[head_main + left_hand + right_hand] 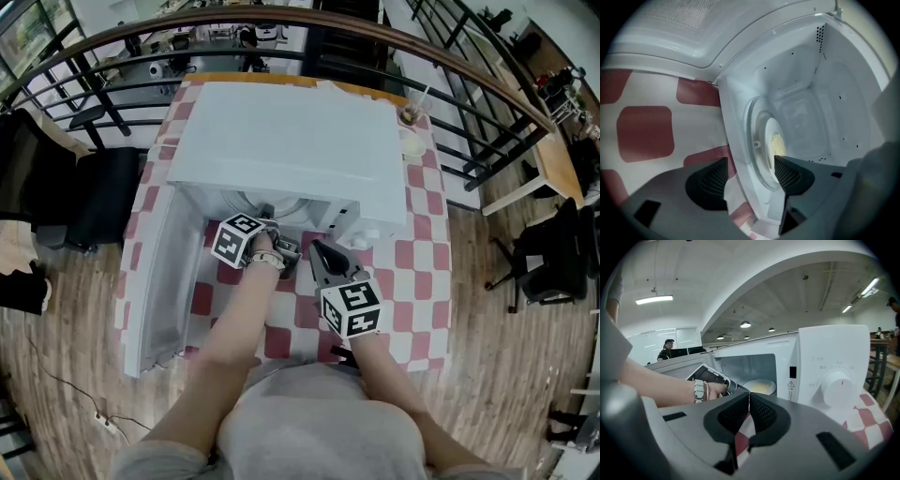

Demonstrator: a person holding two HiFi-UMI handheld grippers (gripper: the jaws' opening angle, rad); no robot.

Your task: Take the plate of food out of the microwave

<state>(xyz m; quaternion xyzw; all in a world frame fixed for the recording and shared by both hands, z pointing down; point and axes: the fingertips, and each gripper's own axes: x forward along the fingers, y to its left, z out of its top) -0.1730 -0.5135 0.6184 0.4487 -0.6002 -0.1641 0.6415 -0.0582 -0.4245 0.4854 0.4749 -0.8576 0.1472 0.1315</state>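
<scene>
my left gripper (750,174) sits at the bottom of its view with the jaws wide apart and nothing between them. my right gripper (749,412), low in its own view, has its jaws closed together on nothing and hangs over the checked tabletop (412,272) in front of the oven. just past my left jaw tips, near the centre of that frame, the plate (769,136) of pale food (777,143) rests on the glass turntable (757,159) inside the microwave (291,141). its door (155,281) stands open at the left of the head view. i judge the step in hand to be the reach for the rim. to do it well, i should bring one jaw under the near rim and one over it, clear of the food. then i should close firmly and draw the plate out level so nothing slides off.
</scene>
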